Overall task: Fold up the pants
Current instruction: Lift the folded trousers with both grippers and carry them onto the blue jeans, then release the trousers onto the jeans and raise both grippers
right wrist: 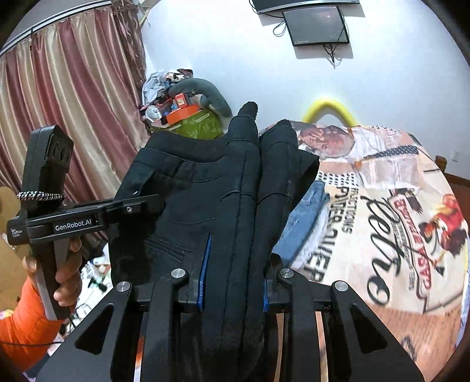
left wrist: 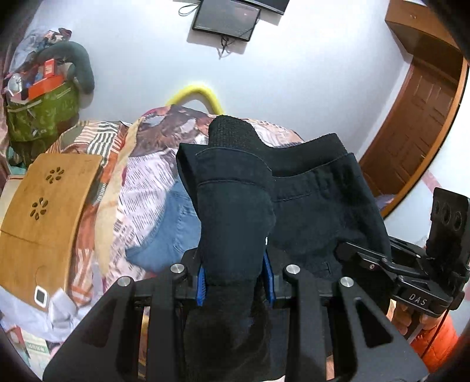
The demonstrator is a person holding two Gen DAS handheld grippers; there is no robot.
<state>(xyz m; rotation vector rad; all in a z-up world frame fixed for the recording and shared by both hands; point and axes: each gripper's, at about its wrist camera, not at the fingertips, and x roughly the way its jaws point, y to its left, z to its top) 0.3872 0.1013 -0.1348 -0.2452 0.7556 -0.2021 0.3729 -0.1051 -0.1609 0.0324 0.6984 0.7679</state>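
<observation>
Black pants (left wrist: 317, 202) hang in the air between both grippers, above a bed. My left gripper (left wrist: 236, 279) is shut on a bunched fold of their waist end, the cloth rising thick between the blue pads (left wrist: 201, 283). In the right wrist view the same black pants (right wrist: 188, 188) spread to the left, and my right gripper (right wrist: 235, 282) is shut on a thick roll of their cloth. The other gripper shows in each view: the right one (left wrist: 423, 264) at the right edge, the left one (right wrist: 58, 223) at the left, held by a hand in an orange sleeve.
Folded blue jeans (left wrist: 173, 232) lie on the printed bedspread (right wrist: 382, 211) below the pants. A wooden lap table (left wrist: 44, 211) stands on the bed's left. A green bag heaped with things (left wrist: 44, 111), curtains (right wrist: 58, 102), a wall monitor (right wrist: 317, 26) and a wooden door (left wrist: 417, 123) surround the bed.
</observation>
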